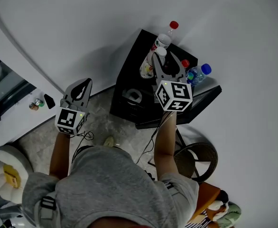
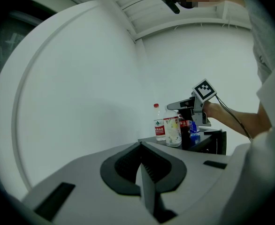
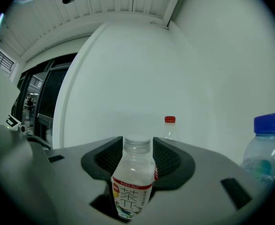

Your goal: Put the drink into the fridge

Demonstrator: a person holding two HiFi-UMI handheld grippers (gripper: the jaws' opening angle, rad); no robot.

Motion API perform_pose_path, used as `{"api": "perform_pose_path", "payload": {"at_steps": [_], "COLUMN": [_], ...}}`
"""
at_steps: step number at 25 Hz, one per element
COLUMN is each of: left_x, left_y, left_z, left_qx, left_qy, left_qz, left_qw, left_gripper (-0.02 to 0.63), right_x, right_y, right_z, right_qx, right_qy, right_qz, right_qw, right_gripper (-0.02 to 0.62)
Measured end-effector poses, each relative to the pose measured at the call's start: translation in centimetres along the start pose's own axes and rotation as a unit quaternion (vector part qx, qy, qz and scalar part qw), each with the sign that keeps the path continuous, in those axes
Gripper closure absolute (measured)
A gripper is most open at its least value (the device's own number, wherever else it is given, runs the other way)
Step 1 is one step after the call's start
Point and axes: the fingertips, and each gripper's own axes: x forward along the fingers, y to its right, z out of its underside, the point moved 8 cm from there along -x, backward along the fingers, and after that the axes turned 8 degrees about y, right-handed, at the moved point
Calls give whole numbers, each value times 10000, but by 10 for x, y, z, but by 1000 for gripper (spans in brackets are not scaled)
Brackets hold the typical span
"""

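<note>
The right gripper (image 3: 137,149) stands with its jaws wide apart around the tea bottle (image 3: 133,186), the drink to be moved. The ribbed pads flank its shoulders without pressing, and it stands upright on the black stand (image 1: 129,80). The left gripper (image 2: 141,149) hangs off to the side with its jaws together and nothing in them. The likeliest slip, I judge, is a squeeze taken too near the neck (the bottle is smooth, clear plastic and narrows there), which could let it tip or slide down once lifted. A crooked approach could also knock its neighbours: the red-capped bottle (image 3: 170,125) stands just behind and the blue-capped bottle (image 3: 266,149) is off to the right. The stand sits against a plain white wall on a pale mottled floor (image 1: 98,122), with a round wicker stool (image 1: 198,158) beside it. No fridge can be made out with certainty.
</note>
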Motion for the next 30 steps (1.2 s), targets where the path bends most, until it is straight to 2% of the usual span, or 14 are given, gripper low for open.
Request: {"api": "perform_pose_path", "payload": {"at_steps": [13, 22, 30], "left_x": [-8, -20, -24], "left_y": [3, 8, 19], "left_z": [-1, -3, -4], "left_qx": [-39, -82, -169], "left_qy": [45, 69, 23], "left_qz": [-43, -8, 306], "left_qw": [10000, 9999, 9994], "left_gripper": [601, 601, 601], "right_x": [-1, -23, -67], "right_y": [-1, -9, -27], "right_z": [-2, -27, -48], "right_qx": [-130, -268, -388], "right_qy": [-3, 432, 715], "right_qz": [107, 115, 228], "right_qw": [9999, 9986, 9964], "right_gripper": [405, 407, 407]}}
